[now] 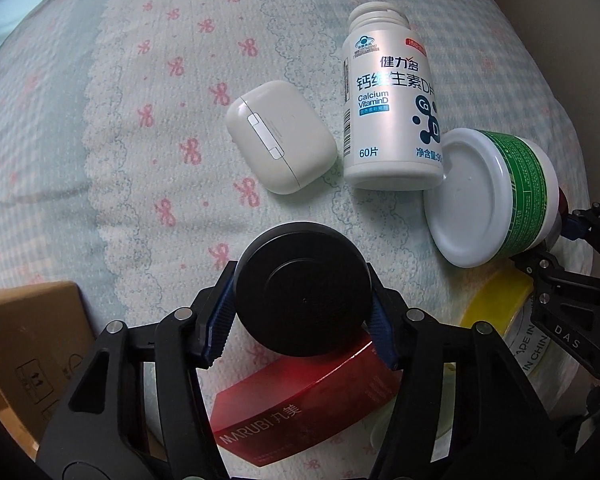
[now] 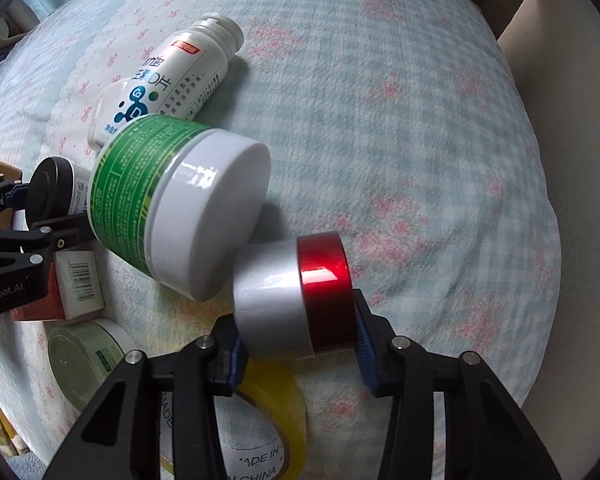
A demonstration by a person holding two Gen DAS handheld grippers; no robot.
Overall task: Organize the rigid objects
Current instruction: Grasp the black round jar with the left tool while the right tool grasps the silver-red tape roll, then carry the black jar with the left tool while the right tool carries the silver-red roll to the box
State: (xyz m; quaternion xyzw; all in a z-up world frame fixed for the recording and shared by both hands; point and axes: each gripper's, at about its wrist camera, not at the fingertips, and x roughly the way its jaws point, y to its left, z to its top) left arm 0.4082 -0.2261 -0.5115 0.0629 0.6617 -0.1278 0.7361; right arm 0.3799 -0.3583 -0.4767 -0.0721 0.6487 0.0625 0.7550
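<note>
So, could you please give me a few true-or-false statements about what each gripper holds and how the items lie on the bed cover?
1. The left gripper is shut on the black-lidded jar. True.
2. The right gripper is shut on the yellow tape roll. False: it clamps the red-capped jar; the tape lies beneath.
3. The calcium bottle lies on its side without a cap. True.
4. The white earbud case stands open. False: it lies closed.
5. The green-labelled tub stands upright. False: it is tipped over.
</note>
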